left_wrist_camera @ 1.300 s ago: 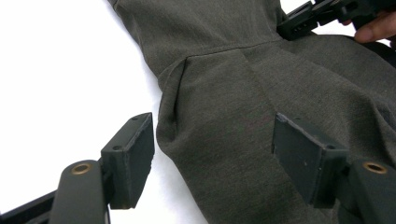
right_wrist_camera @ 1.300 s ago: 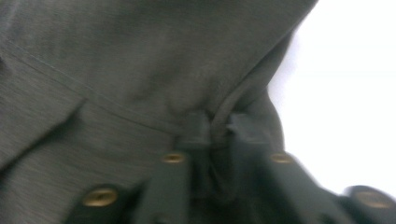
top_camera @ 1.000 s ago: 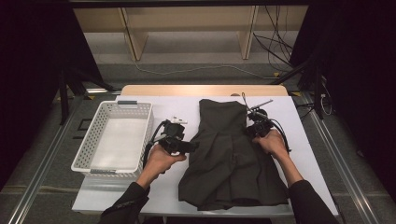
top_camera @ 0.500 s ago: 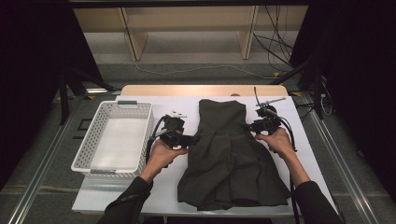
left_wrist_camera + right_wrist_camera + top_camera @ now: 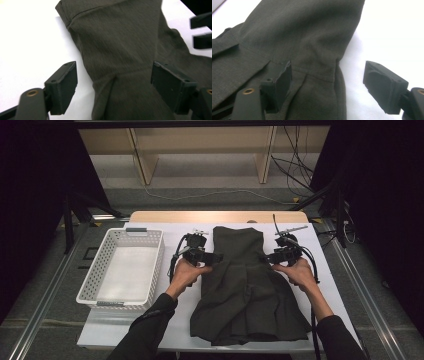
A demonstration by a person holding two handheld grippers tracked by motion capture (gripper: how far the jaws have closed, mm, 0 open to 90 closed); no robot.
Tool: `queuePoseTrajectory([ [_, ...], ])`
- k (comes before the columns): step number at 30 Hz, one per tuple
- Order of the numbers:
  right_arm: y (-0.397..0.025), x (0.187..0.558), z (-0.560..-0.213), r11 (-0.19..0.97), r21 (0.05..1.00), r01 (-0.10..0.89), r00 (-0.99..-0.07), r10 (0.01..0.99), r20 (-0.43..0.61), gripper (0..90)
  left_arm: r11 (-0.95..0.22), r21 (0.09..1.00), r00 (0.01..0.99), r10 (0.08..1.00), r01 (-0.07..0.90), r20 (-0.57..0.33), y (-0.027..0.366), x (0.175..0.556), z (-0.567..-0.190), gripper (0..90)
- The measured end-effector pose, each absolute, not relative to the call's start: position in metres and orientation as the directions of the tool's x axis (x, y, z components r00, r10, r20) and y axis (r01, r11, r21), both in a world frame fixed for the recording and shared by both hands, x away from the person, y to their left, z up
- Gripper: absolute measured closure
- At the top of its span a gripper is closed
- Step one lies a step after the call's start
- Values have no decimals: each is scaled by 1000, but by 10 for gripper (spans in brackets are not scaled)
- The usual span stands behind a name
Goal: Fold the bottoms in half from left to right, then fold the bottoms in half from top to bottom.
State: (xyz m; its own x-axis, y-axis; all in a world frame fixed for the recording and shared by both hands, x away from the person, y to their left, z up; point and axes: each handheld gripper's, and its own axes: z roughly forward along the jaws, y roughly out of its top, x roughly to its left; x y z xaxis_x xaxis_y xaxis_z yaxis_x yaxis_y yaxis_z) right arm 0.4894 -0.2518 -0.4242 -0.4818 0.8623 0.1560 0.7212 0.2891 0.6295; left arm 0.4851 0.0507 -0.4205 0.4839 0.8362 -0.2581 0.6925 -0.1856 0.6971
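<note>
A dark olive-grey dress lies flat on the white table, bodice toward the far edge and skirt spread toward me. My left gripper is at the garment's left waist edge, jaws wide open with the fabric's edge between them. My right gripper is at the right waist edge, also open, straddling the waist seam. In the left gripper view the other gripper's jaws show across the dress.
An empty white slotted basket stands on the table's left side. A wooden strip runs along the far edge. Cables lie on the floor beyond, and metal rails flank the table.
Both hands have moved slightly away from me along the dress sides, and the grippers have closed in on the waist from either side.
</note>
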Motion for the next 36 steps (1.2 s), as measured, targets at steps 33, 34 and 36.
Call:
queuePoseTrajectory([
  [33, -248, 490, -424, 312, 622, 718, -493, 859, 137, 229, -125, 556, 340, 890, 822, -303, 37, 543, -469, 227],
  [34, -247, 490, -425, 313, 621, 719, -492, 860, 137, 230, -127, 553, 341, 890, 824, -304, 36, 543, -470, 233],
  [36, -247, 491, -426, 315, 618, 720, -490, 861, 133, 230, -140, 544, 349, 887, 827, -303, 35, 544, -470, 256],
])
